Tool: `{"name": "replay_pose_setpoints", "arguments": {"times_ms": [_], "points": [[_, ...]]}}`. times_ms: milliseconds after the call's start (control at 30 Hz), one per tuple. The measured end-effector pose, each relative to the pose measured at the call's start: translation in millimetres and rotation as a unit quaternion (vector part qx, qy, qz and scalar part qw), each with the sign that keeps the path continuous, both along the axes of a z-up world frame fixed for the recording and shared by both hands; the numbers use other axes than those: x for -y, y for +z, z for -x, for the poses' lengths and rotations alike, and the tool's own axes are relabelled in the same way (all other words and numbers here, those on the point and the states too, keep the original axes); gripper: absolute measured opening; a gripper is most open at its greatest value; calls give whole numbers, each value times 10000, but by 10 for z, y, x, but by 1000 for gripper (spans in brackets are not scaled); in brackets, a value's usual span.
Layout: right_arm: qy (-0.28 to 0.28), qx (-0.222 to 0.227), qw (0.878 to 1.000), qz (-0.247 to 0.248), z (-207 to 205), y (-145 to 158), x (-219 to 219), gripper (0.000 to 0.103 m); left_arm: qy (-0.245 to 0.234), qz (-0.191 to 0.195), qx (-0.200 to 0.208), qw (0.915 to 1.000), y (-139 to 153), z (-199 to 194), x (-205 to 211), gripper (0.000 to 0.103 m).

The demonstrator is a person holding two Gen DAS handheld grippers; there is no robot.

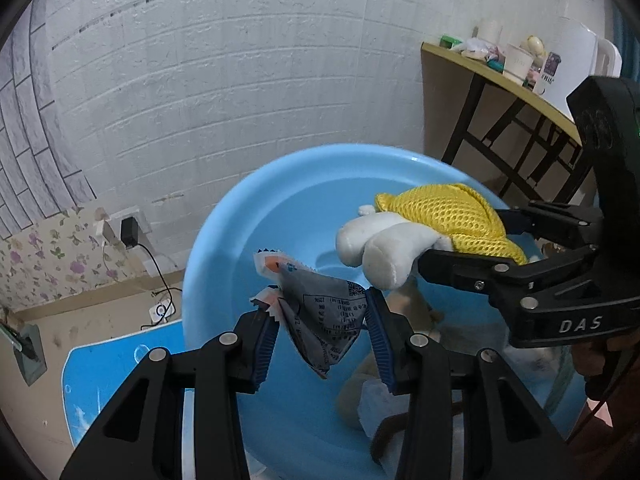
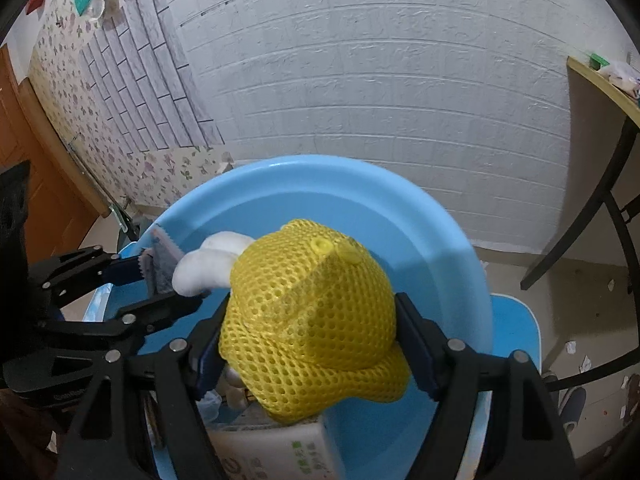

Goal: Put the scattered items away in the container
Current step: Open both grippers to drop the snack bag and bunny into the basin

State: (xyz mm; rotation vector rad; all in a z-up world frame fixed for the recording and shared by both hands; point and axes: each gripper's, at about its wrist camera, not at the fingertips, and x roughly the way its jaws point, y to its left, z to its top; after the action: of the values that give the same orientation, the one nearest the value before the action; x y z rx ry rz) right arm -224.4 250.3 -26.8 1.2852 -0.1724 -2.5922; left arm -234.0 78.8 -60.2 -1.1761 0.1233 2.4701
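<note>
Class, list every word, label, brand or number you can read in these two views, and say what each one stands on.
"DAS": white letters on the black body of the right gripper.
Grey sachet held in the left gripper: printed table of text, too small to read.
White carton in the blue basin: green print, blurred.
Packets on the side table: labels unreadable.
Yellow mesh toy: no text.

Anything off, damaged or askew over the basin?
Only the snack wrapper in the left claw: torn open and crumpled, hanging crooked over the blue basin. The yellow mesh toy looks intact.
</note>
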Motion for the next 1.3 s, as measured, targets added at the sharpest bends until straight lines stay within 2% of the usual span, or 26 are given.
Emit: {"name": "replay_pose_setpoints", "arguments": {"times_ms": [100,233,567,667,933,1067,1300], "points": [[-17,41,10000,9,29,-24,-17,78,-38,4,19,10000,-19,13,-16,43],[-59,55,9999,-64,57,-11,11,79,-90,-111,-1,9999,-9,11,-4,50],[-19,-142,9999,-87,-39,137,51,82,14,-129,-154,9998,94,-57,45,52],[-52,-98,9999,-14,-83,178,60,82,65,-131,-224,9996,139,-112,80,57],[-268,-222,9992,-219,-242,354,69,82,246,-228,-497,9982,280,-407,289,66],[-358,-159,9991,-180,-337,387,64,82,300,-215,-593,9976,363,-572,397,67],[-434,-302,9982,-284,-592,541,141,82,588,-208,-713,9955,439,-860,645,71]]}}
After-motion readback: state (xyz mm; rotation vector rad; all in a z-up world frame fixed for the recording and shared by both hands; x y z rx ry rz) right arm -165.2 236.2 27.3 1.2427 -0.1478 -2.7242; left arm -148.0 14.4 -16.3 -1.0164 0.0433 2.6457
